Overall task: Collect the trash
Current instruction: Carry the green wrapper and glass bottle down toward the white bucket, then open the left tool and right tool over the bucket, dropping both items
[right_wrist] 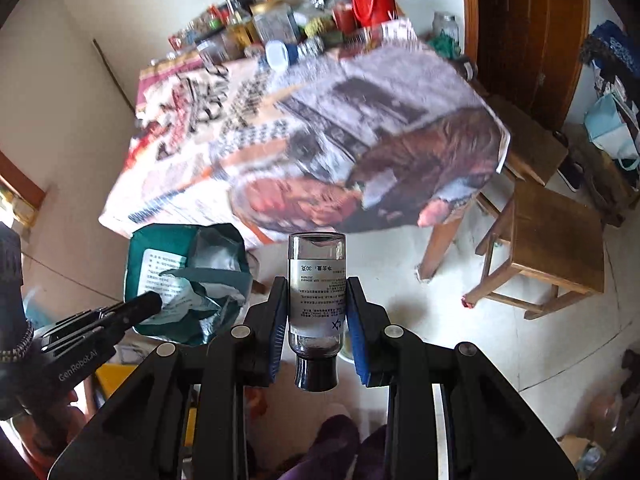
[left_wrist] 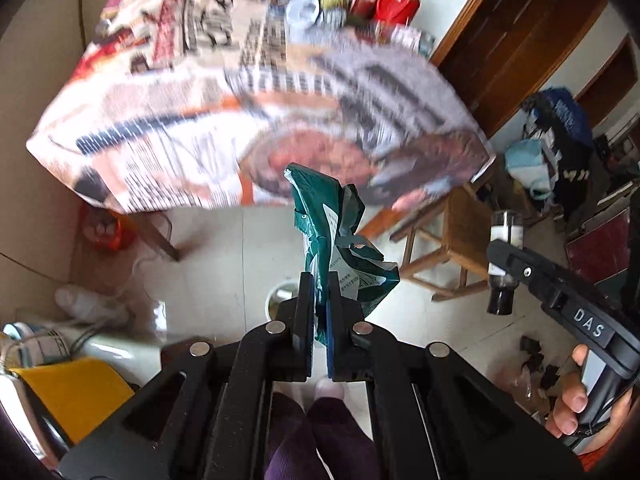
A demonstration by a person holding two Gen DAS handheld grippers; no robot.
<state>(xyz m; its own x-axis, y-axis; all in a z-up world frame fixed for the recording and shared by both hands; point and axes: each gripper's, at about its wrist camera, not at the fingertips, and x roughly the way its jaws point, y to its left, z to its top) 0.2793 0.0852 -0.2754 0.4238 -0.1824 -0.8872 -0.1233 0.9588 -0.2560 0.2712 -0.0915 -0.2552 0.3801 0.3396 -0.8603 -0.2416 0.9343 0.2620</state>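
Observation:
In the left wrist view my left gripper (left_wrist: 320,285) is shut on a crumpled teal packet (left_wrist: 328,216) with a white printed label, which sticks up past the fingertips. The right wrist view shows that same packet (right_wrist: 188,272) at the left, pinched by the left gripper (right_wrist: 150,301). My right gripper (right_wrist: 316,282) is shut on a small clear bottle (right_wrist: 318,264) with a white label, its black cap towards the camera. From the left wrist the bottle (left_wrist: 507,232) hangs at the right in the right gripper (left_wrist: 498,250). Both grippers point down at the tiled floor in front of the table.
A table under a printed cloth (right_wrist: 300,140) fills the upper view, with jars, bottles and a red flask (right_wrist: 372,0) at its far end. Wooden stools (right_wrist: 552,240) stand to the right. A round white container (left_wrist: 278,298) sits on the floor below the left gripper. A person's feet (left_wrist: 320,420) are underneath.

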